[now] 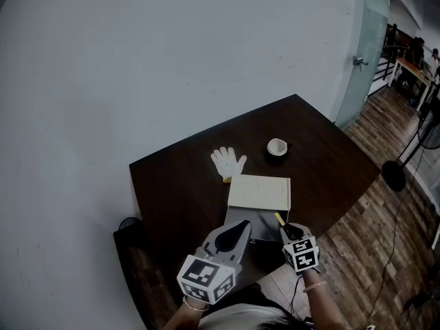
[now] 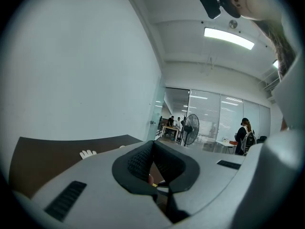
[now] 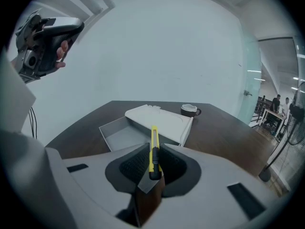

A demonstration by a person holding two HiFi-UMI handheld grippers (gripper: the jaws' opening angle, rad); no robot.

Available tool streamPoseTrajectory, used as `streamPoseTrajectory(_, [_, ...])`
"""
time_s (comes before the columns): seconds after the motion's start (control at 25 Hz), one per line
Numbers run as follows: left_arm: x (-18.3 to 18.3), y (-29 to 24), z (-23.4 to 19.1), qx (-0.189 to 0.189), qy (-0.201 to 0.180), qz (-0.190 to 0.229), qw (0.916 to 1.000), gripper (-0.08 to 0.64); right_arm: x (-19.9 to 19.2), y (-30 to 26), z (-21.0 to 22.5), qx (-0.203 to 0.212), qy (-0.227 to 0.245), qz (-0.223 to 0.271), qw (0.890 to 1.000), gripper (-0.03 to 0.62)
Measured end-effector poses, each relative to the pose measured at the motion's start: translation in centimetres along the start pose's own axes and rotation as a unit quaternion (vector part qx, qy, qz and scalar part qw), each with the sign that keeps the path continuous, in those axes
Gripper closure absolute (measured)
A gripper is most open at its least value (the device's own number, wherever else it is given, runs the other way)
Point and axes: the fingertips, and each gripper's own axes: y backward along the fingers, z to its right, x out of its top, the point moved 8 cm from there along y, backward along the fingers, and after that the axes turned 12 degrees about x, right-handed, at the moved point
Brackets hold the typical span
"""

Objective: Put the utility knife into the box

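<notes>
From the head view, a dark counter [image 1: 179,184] carries an open grey box [image 1: 242,220] near its front edge. A pale lid [image 1: 259,192] lies at the box's far side, with a white glove [image 1: 228,162] and a cup [image 1: 277,146] farther back. The left hand-held gripper [image 1: 237,232] hangs over the box's near-left corner. The right hand-held gripper [image 1: 290,231] sits at the box's near-right corner, and the yellow knife [image 1: 280,219] sticks out of it above the box's right edge. Each cube shows black-and-white square markers but no readable lettering. In the left gripper view, the left hand-held gripper [image 2: 152,147] is clenched, its ribbed pads meeting at the tips with nothing caught between them. The glove [image 2: 87,153] lies on the counter [image 2: 52,151] beyond, and a fan [image 2: 191,128] stands in the room behind. In the right gripper view, the right hand-held gripper [image 3: 153,152] is clamped on the knife [image 3: 154,144]. The knife's yellow body juts forward past the jaw tips toward the box [image 3: 116,133] and lid [image 3: 159,120]. The cup [image 3: 189,109] stands just beyond the lid.
</notes>
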Motion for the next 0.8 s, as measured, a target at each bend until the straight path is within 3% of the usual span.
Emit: streamPoseTrajectory(0.8, [0.4, 1.8, -2.8, 0.056, 0.009, 0.009, 0.9983, 0.543, 2.9, -4.0, -2.3, 0.061, 0.06, -0.013, 0.996, 0.523])
